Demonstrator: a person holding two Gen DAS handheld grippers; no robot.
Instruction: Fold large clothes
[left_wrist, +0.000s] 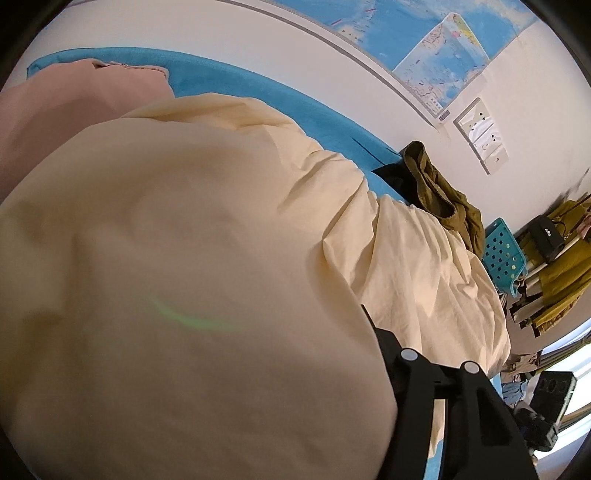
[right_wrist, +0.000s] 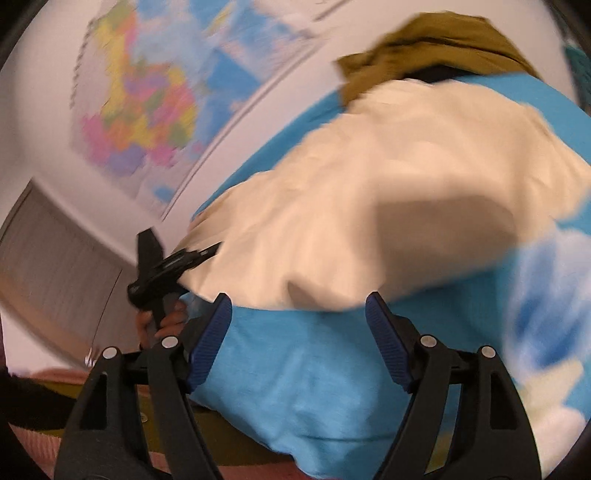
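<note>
The right claw (right_wrist: 297, 325) gapes with nothing between its blue pads (right_wrist: 210, 339), over the blue sheet (right_wrist: 295, 387). Beyond, toward 12 o'clock, the cream garment (right_wrist: 369, 206) lies spread; at 9 o'clock the left claw (right_wrist: 207, 254) pinches its edge. An olive garment (right_wrist: 424, 48) lies farthest.

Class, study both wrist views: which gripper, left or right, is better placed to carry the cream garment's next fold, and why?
Probably the left. The left gripper is at the edge of the cream garment and appears to hold it, while the right gripper hangs open and empty over the blue cover.
</note>
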